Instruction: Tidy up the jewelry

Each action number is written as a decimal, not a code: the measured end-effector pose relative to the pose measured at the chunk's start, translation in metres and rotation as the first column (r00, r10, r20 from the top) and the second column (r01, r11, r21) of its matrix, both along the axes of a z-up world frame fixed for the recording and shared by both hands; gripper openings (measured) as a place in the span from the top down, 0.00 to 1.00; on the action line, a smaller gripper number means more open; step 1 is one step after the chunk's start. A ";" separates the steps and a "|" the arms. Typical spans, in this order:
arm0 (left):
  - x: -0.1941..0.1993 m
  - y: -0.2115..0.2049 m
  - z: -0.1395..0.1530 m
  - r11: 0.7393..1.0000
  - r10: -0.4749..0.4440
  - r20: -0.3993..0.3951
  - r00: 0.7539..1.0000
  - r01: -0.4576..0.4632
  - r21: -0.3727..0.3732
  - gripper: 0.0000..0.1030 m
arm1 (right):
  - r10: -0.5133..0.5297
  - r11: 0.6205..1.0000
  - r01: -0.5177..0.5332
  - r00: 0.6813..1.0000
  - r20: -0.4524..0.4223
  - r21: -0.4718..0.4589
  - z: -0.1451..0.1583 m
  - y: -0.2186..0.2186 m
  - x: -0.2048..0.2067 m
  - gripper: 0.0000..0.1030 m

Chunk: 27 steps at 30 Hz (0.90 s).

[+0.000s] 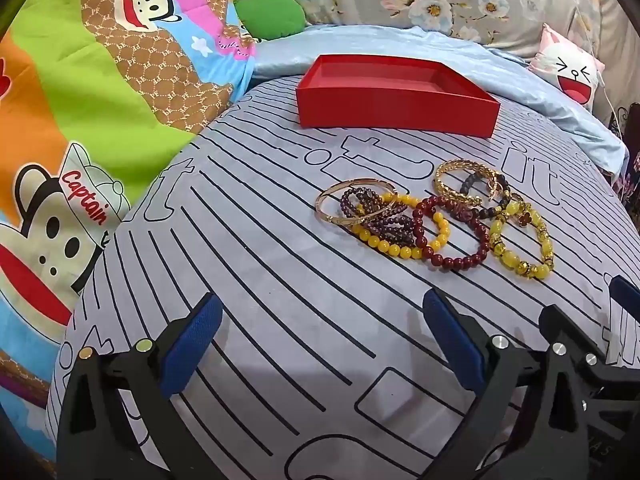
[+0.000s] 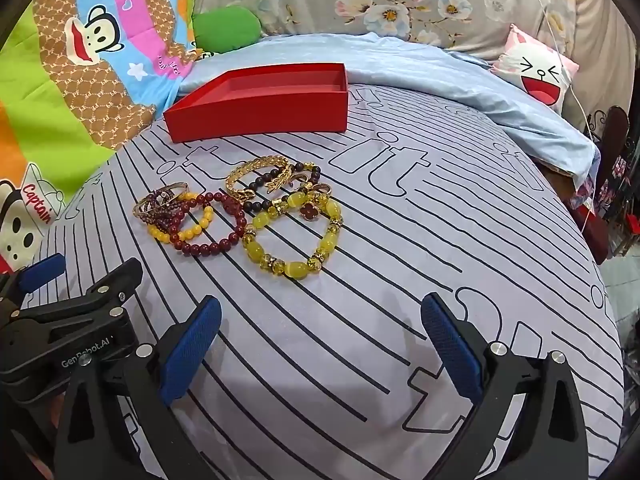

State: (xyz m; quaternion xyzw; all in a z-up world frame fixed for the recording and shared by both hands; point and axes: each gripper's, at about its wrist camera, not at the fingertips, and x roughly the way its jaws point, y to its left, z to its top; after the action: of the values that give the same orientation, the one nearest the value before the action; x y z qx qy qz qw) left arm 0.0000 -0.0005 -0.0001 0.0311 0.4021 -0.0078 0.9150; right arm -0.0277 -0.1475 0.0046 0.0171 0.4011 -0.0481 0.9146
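Claws — my left gripper (image 1: 320,340) and right gripper (image 2: 320,340) — gape wide, empty; I read "GenRobot.AI", "Captain"

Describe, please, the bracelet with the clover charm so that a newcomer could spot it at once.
Find the red box on the striped bedsheet; the jewelry pile lies nearer the camera. At the pile's right end is the yellow bracelet: large oval translucent beads, and the only one with a dark red clover charm.

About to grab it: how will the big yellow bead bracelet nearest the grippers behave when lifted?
The yellow bead bracelet is strung beads, so it will probably sag and swing. Its glossy round beads may slip between fingers. It touches the black bead bracelet, which could drag along.
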 end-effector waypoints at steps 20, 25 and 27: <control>-0.002 -0.001 0.000 1.000 0.001 0.003 1.000 -0.001 0.010 0.07 | -0.001 1.000 0.001 1.000 0.000 0.000 0.000 -0.001 0.000 0.06; -0.002 -0.001 0.000 1.000 0.001 0.004 1.000 -0.001 0.011 0.07 | -0.001 1.000 0.001 1.000 -0.001 0.001 0.000 -0.001 0.000 0.06; -0.002 -0.001 0.000 1.000 0.001 0.004 1.000 -0.001 0.012 0.07 | -0.001 1.000 0.001 1.000 -0.001 0.001 0.000 -0.001 0.000 0.06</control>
State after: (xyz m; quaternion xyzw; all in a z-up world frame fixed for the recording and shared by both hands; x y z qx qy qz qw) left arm -0.0017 -0.0018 -0.0003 0.0363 0.4003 -0.0050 0.9156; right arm -0.0274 -0.1484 0.0046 0.0176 0.4014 -0.0484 0.9145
